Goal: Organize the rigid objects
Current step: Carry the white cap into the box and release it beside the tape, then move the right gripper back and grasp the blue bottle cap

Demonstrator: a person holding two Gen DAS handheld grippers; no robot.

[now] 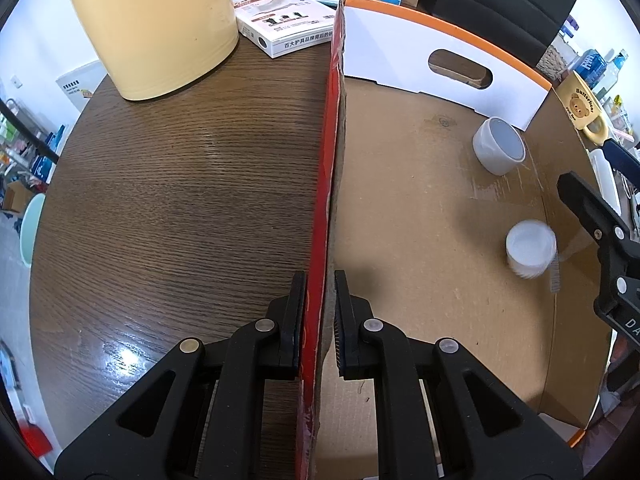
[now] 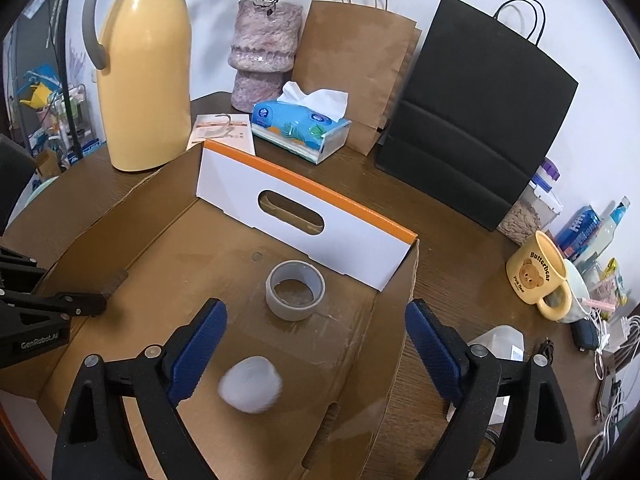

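Your left tongs [image 1: 316, 320] are clamped on the red side wall of the cardboard box [image 1: 420, 220], pinning that wall upright near the table's [image 1: 180, 200] middle. Your right tongs [image 2: 316, 344] stand wide apart, with nothing pressed between the blue pads [image 2: 200, 344].

The main risk sits with the small white cup [image 2: 251, 384]. It looks motion-blurred in both views, so it is probably not settled on the box floor; it may roll or tip toward the low near wall with its notch. If you pull the right tongs away with a sideways sweep, a pad could clip it and knock it further. If you let go of the red wall while the cup is unsettled, the wall may flop and jolt the floor. Whether the cup will land upright or on its side can't be judged from this blur.

The cup lies inside the box, below and between the right tongs' open fingers, touching neither. The roll of grey tape [image 2: 295, 290] rests flat on the box floor beyond it, toward the white, orange-edged end panel [image 2: 304, 208], clear of both tongs. The yellow bear mug [image 2: 538, 272] stands outside the box, toward the table's right edge, not yet packed.
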